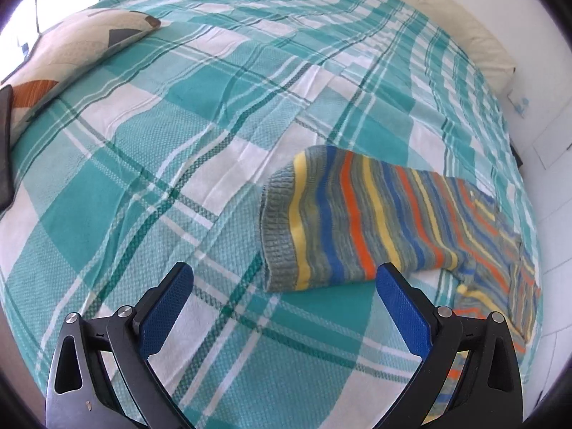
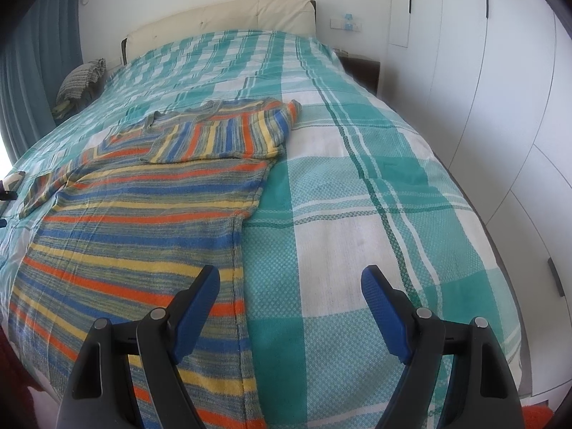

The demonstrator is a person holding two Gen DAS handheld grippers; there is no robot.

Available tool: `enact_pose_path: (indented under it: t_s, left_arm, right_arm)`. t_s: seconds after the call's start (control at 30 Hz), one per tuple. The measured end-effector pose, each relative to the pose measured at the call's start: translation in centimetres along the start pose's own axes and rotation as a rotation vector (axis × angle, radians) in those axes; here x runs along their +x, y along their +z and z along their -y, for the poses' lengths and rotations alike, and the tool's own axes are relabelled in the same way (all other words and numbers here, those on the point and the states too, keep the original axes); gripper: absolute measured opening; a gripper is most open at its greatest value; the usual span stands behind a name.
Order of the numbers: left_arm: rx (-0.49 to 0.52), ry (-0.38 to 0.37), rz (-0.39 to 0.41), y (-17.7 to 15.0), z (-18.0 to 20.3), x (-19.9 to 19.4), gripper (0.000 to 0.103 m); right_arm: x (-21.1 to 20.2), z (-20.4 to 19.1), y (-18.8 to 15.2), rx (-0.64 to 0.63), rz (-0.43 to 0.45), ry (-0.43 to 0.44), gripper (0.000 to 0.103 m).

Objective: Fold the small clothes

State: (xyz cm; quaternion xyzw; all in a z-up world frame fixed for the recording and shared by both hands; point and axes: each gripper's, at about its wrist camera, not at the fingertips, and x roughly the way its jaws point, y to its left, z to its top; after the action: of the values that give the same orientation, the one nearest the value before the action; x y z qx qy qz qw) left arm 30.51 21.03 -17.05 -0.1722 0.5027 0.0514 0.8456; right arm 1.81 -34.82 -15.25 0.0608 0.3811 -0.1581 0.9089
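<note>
Flat on the bedspread (image 2: 357, 186), striped sweater (image 2: 143, 221), one sleeve folded in; both grippers' jaws spread.

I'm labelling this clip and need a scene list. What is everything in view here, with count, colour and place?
striped sweater: one, grey with orange, blue and yellow stripes, spread on the bed, one sleeve folded across the chest
bedspread: one, teal and white plaid, covering the bed
headboard: one, cream, padded, at the far end of the bed
patterned pillow: one, cream with brown and grey shapes, at the bed's edge
curtain: blue-grey, beside the bed
wardrobe doors: white, along the other side
left gripper: black with blue pads, open, over bare bedspread near the sleeve cuff
right gripper: black with blue pads, open, over the sweater's side edge
</note>
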Motion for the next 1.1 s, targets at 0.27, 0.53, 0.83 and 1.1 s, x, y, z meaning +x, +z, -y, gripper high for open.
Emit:
enact_pose_path:
  t_s: [0.27, 0.53, 0.83, 1.1]
  left_arm:
    - [0.078, -0.003, 0.045, 2.8, 3.4, 1.1, 0.0]
    - [0.424, -0.29, 0.181, 4.0, 23.1, -8.5, 0.0]
    - [0.593, -0.4, 0.02, -4.1, 36.6, -3.8, 0.094]
    - [0.483, -0.072, -0.007, -5.8, 28.8, 3.0, 0.094]
  right_arm:
    - [0.1, -0.3, -0.1, -0.009, -0.011, 0.014, 0.081]
    - [0.6, -0.3, 0.0, 0.019, -0.031, 0.074, 0.081]
    - [0.6, -0.5, 0.0, 0.013, -0.039, 0.09, 0.081]
    - [0.8, 0.7, 0.1, 0.077, -0.054, 0.126, 0.081]
